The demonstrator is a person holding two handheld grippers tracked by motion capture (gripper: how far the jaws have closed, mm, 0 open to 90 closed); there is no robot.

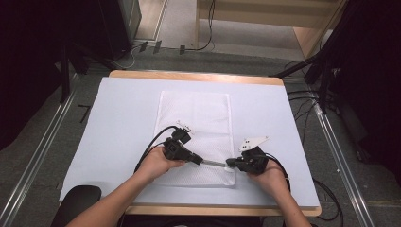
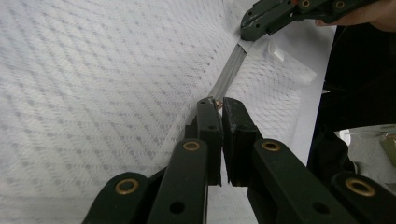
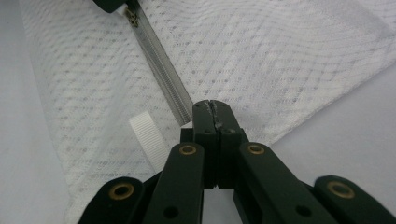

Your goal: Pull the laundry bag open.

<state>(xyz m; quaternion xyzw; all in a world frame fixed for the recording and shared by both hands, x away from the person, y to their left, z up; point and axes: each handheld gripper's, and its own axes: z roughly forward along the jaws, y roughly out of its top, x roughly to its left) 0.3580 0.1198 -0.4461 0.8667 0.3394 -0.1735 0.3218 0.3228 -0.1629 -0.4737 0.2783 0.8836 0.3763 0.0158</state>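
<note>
A white mesh bag [image 1: 196, 118] lies flat on the white-covered table [image 1: 118, 123], with a grey zipper [image 1: 215, 163] running along its near edge. My left gripper [image 1: 198, 160] is shut on the small brass zipper pull [image 2: 217, 103] at the left end of the exposed zipper [image 2: 229, 72]. My right gripper [image 1: 230, 163] faces it from the right, its jaws shut on the bag's edge at the zipper's other end [image 3: 212, 108]. The zipper strip [image 3: 163, 70] stretches straight between both grippers. A white ribbed loop [image 3: 147, 135] lies beside the right jaws.
The table's wooden edge [image 1: 198, 75] shows at the far side. A black rounded object [image 1: 78, 196] sits off the near left corner. Cables [image 1: 307, 106] and dark stands [image 1: 326, 71] are on the floor to the right; metal rails run along both sides.
</note>
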